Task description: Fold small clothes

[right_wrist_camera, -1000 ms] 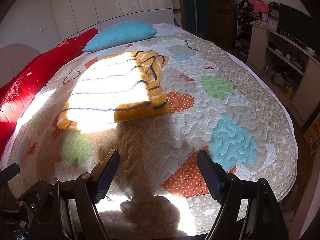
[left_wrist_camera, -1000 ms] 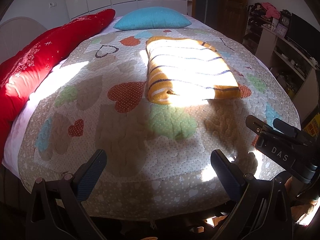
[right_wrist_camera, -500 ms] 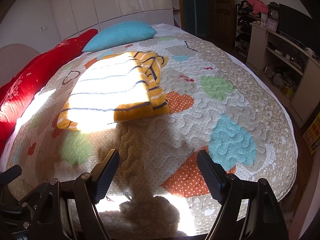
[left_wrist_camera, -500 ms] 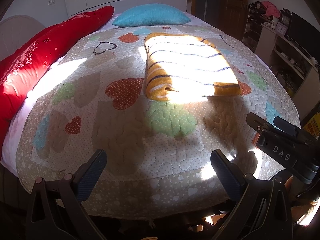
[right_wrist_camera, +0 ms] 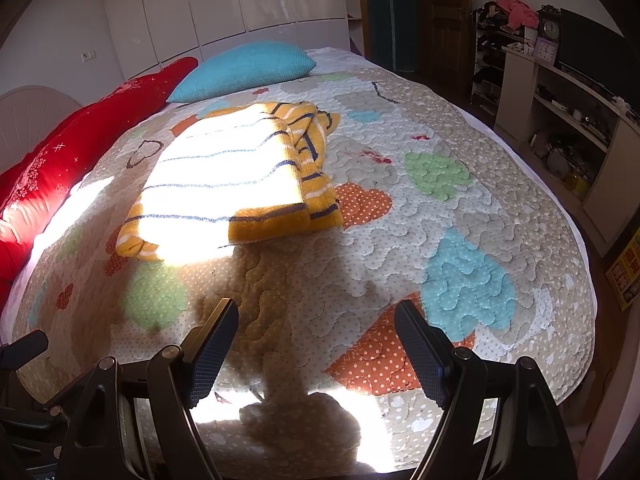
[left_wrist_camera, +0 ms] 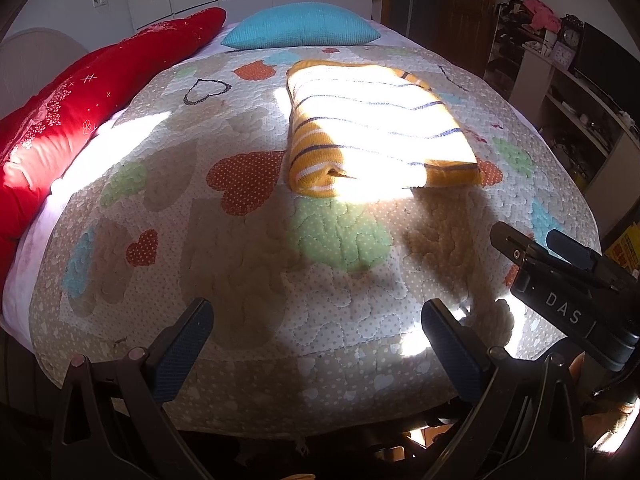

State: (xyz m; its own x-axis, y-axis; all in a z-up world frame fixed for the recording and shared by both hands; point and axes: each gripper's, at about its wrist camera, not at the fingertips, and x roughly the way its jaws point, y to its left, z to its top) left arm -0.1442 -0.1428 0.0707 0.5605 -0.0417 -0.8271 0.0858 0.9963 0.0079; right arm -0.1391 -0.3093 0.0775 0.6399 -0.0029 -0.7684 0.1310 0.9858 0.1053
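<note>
Ahead, folded striped sweater (left_wrist_camera: 380,136) on quilt (left_wrist_camera: 240,248), both grippers (left_wrist_camera: 316,344) (right_wrist_camera: 316,344) spread wide, well apart from it.

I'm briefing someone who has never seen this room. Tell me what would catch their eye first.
The folded yellow striped sweater lies mid-quilt in a bright patch of sun. A long red cushion runs along the bed's left edge, with a turquoise pillow at the head. Both grippers, left and right, hang open and empty over the foot.
</note>
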